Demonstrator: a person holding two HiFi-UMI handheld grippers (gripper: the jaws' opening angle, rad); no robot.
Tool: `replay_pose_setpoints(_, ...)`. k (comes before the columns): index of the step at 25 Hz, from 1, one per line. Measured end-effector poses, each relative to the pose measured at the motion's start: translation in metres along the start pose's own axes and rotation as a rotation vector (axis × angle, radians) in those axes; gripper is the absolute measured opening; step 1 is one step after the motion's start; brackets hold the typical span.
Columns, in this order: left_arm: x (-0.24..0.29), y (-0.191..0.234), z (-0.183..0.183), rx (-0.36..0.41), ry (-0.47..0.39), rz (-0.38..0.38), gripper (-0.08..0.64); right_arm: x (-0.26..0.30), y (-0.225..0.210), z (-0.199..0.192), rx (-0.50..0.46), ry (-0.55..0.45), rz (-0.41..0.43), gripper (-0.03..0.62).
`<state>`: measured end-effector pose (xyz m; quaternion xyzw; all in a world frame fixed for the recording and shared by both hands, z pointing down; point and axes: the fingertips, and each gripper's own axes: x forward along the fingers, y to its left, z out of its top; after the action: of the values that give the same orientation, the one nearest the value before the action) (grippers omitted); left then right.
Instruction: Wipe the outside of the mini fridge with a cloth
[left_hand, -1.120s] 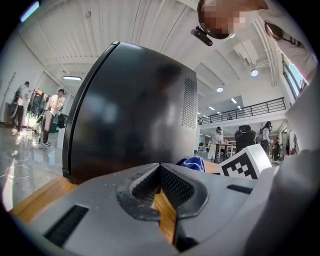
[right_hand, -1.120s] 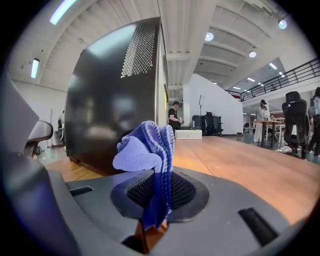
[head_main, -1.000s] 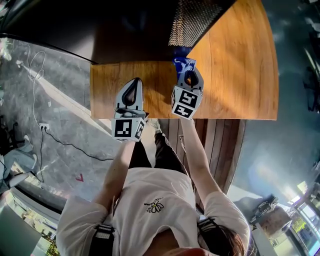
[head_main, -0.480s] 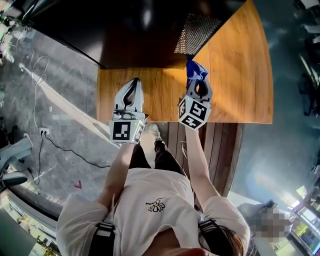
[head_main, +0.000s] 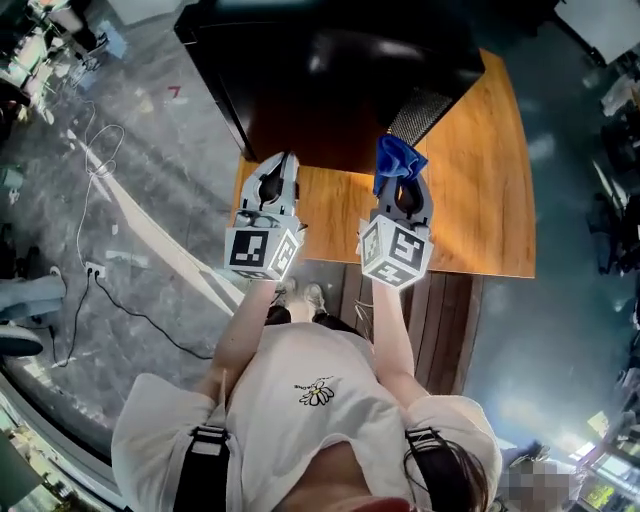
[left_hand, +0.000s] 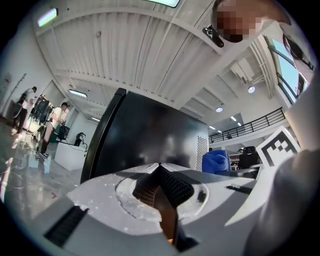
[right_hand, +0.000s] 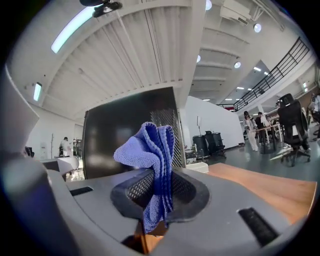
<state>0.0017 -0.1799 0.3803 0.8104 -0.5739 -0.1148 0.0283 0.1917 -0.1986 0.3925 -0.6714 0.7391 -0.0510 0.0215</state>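
Note:
The black mini fridge (head_main: 340, 80) stands on the wooden table (head_main: 480, 200), its glossy side facing me; it also fills the middle of the left gripper view as the fridge (left_hand: 145, 140) and shows behind the cloth as the fridge (right_hand: 125, 135). My right gripper (head_main: 400, 180) is shut on a folded blue cloth (head_main: 396, 158), which sticks up from the jaws as the cloth (right_hand: 150, 155), close to the fridge's lower right corner. My left gripper (head_main: 275, 180) is shut with nothing in it, just short of the fridge's side.
A perforated vent panel (head_main: 418, 112) runs along the fridge's right edge. A white cable (head_main: 110, 280) and a socket lie on the grey floor at left. People and office chairs (right_hand: 292, 125) stand far off.
Both grippers have risen toward the fridge. The view has tilted up, so more of the fridge's black side shows, and the cloth now sits next to the vent panel.

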Motion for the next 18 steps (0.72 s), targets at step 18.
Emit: replay_pose_setpoints(18, -0.034, 0.027, 0.049, 0.095, -0.009, -0.002, 0.005, -0.026, 0.087, 0.019, -0.089, -0.003, 0.162, 0.069)
